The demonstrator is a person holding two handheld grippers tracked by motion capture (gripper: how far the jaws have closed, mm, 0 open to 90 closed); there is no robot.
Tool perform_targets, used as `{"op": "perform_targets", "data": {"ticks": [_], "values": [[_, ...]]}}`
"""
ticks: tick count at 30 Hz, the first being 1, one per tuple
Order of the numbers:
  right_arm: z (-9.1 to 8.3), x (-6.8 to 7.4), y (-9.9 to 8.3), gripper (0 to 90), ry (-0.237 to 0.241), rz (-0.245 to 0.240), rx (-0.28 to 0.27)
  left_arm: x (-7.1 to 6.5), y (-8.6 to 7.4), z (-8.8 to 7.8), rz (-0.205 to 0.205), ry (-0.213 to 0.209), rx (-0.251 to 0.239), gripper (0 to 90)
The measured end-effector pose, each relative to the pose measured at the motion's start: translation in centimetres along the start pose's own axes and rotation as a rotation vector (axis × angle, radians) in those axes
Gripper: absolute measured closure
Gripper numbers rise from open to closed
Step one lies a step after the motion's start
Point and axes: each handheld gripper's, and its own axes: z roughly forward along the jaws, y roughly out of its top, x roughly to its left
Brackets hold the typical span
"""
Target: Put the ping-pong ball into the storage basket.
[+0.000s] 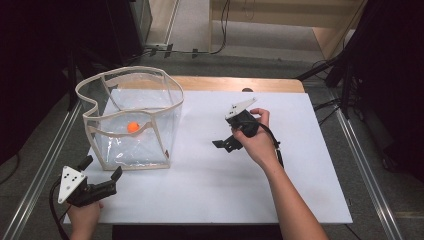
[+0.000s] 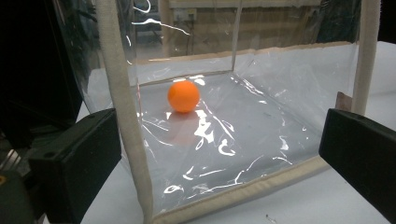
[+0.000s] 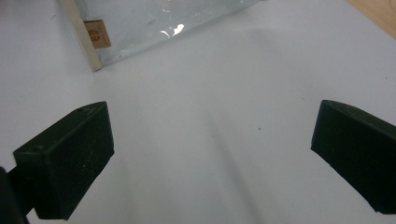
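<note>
A clear plastic box (image 1: 135,69) with cream fabric edging stands upright at the back left of the white table. An orange ball (image 1: 133,127) rests on its floor. My left gripper (image 1: 104,166) is open near the front left corner, just in front of the box and apart from it. In the left gripper view the jaws (image 2: 219,144) stand wide on either side of the box's near corner post (image 2: 126,116), with the ball (image 2: 183,95) behind the clear wall. My right gripper (image 1: 224,145) is open at mid-table, right of the box, with nothing between its jaws (image 3: 212,144).
The white sheet (image 1: 300,165) covers the table, with a wooden strip (image 1: 240,83) along its far edge. Metal rails (image 1: 365,165) run down both sides. Cables and dark stands lie on the floor behind. A small brown tag (image 3: 98,33) sits on the box's corner.
</note>
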Motion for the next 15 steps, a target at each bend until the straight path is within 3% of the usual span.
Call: {"op": "perform_targets", "data": {"ticks": [15], "values": [[-0.1, 0.0, -3.0, 0.0, -0.009, 0.029, -0.016, 0.0, 0.0, 0.0, 0.003, 0.001, 0.001, 0.0]]}}
